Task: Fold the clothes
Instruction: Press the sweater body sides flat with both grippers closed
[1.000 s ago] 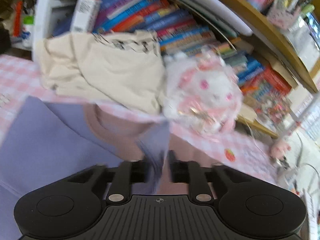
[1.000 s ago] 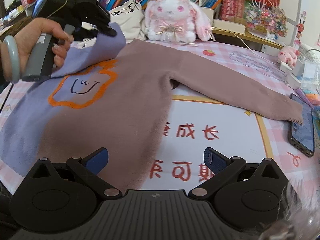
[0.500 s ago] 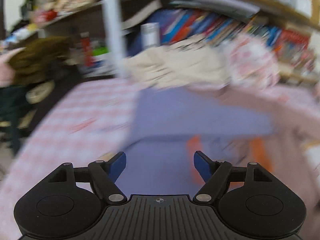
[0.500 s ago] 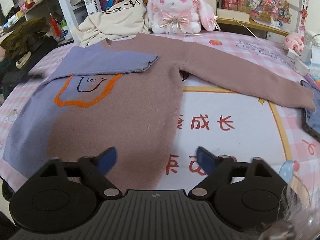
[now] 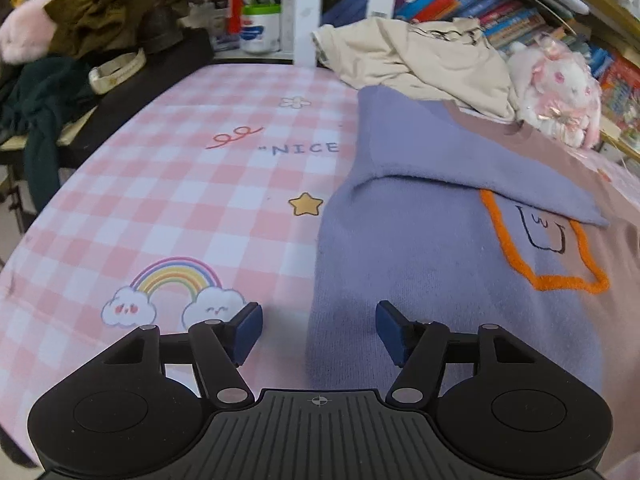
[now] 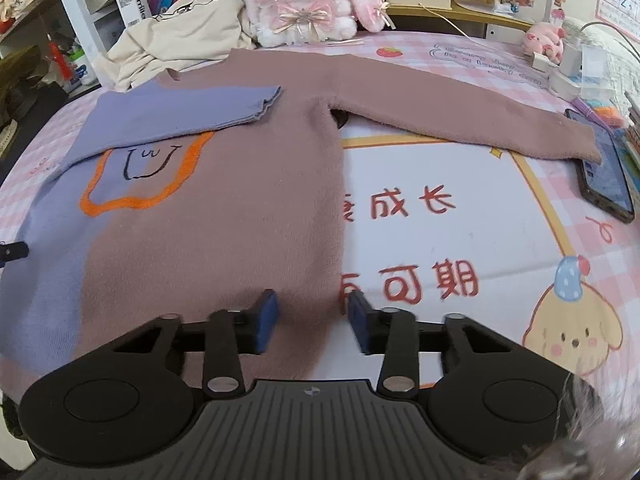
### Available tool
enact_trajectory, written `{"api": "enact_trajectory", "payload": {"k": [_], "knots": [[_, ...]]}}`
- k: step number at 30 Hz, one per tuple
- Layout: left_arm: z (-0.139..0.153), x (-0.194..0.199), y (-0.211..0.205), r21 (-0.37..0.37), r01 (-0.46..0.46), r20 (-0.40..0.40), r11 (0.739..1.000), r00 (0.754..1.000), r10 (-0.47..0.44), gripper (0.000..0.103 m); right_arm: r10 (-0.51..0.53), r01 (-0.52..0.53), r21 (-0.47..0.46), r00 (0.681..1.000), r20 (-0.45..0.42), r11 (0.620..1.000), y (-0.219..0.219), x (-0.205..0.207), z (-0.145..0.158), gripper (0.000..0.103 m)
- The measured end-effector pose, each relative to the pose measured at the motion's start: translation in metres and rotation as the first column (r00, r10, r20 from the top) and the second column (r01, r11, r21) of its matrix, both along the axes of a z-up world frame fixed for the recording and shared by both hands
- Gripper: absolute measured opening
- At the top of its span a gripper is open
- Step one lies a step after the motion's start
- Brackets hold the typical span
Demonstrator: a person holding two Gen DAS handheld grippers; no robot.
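Note:
A mauve and lilac sweater (image 6: 240, 208) lies flat on the pink checked tablecloth (image 5: 192, 184), its orange-outlined face patch (image 6: 140, 176) showing. The lilac sleeve (image 6: 180, 112) is folded across the chest; the mauve sleeve (image 6: 460, 112) stretches out to the right. My left gripper (image 5: 318, 332) is open just above the sweater's lilac lower left edge (image 5: 400, 280), holding nothing. In the right wrist view my right gripper (image 6: 314, 322) stands open over the sweater's lower right hem, with nothing between its blue pads.
A cream garment (image 6: 180, 32) and a pink plush rabbit (image 6: 308, 0) sit at the back by bookshelves. A phone (image 6: 604, 172) lies beside the mauve cuff. Chargers and a small pink toy (image 6: 546, 38) are at the far right. Dark clothes (image 5: 80, 32) pile beyond the table's left edge.
The left gripper let go of the lilac sleeve, leaving it folded across the chest, then swung down to the sweater's lower left edge. The right gripper's fingers have narrowed over the hem.

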State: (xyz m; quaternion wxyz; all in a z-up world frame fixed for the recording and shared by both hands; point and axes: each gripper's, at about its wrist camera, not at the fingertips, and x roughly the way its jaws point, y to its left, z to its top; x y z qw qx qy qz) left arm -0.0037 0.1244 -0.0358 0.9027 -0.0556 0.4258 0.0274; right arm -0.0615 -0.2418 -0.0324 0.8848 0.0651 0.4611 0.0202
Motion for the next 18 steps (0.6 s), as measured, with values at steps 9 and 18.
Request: {"api": "enact_trajectory", "payload": {"k": [9, 18], "knots": [[-0.001, 0.007, 0.010, -0.055, 0.114, -0.004, 0.992, 0.993, -0.114, 0.003, -0.041, 0.041, 0.000, 0.999, 0.015, 0.999, 0.016, -0.002, 0.000, 0.012], [-0.001, 0.002, 0.064, -0.037, 0.027, 0.004, 0.999, 1.000, -0.027, 0.004, 0.079, -0.078, -0.007, 0.997, 0.027, 0.997, 0.064, 0.009, 0.001, 0.012]]}}
